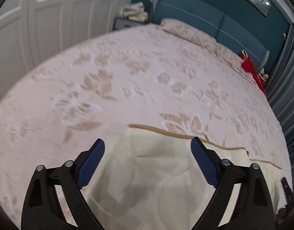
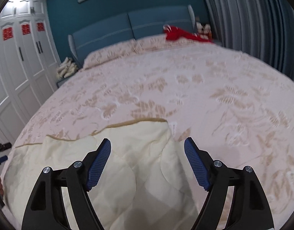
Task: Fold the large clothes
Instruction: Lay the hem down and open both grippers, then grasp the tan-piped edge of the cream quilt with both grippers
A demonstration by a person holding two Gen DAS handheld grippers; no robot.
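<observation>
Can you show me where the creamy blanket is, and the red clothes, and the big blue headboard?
cream quilt [image 2: 139, 153]: right wrist view, on its quilted middle panel.
red garment [image 2: 177, 33]: right wrist view, on its bunched middle, by the pillows.
blue headboard [image 2: 108, 34]: right wrist view, on its left padded panel.

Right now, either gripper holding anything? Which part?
Nothing held. Left gripper and right gripper both have jaws open above the cream quilt, pads clear of it.

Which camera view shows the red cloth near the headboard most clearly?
The right wrist view: there the red cloth lies spread along the bed's far end. The left wrist view shows it smaller, squeezed toward the picture's right edge.
</observation>
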